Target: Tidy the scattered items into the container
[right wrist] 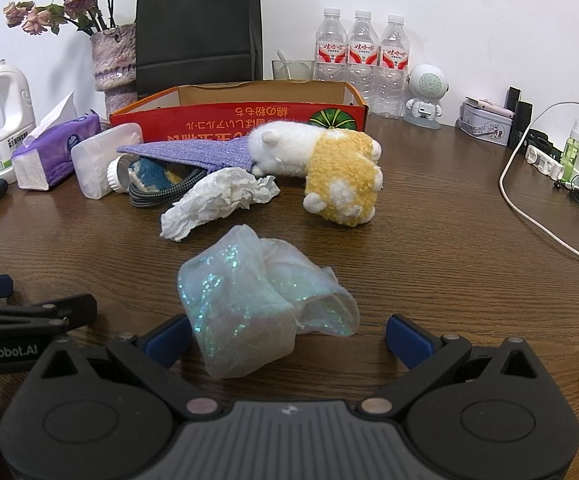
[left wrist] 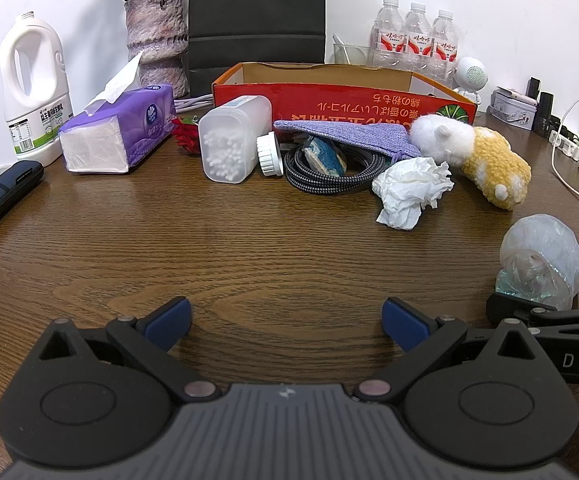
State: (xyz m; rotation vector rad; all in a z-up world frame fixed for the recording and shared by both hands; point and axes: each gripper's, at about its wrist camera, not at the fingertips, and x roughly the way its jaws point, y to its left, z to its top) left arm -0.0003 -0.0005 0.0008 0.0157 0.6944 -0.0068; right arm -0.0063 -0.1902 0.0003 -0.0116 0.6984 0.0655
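I had the right gripper [right wrist: 287, 334] spread wide, its fingers either side of the glittery sheer pouch [right wrist: 257, 304] on the wooden table [right wrist: 429, 240], not pinching it. Left gripper [left wrist: 287, 320] was spread too, nothing between its fingers, over bare wood. Crumpled tissue [right wrist: 219, 200], plush toy [right wrist: 329, 168] and purple knit pouch [right wrist: 193, 152] lay just in front of the red cardboard box [right wrist: 225, 118].

right gripper [right wrist: 287, 334] fingers spread | glittery bag [right wrist: 257, 304] between | box [right wrist: 241, 118] beyond
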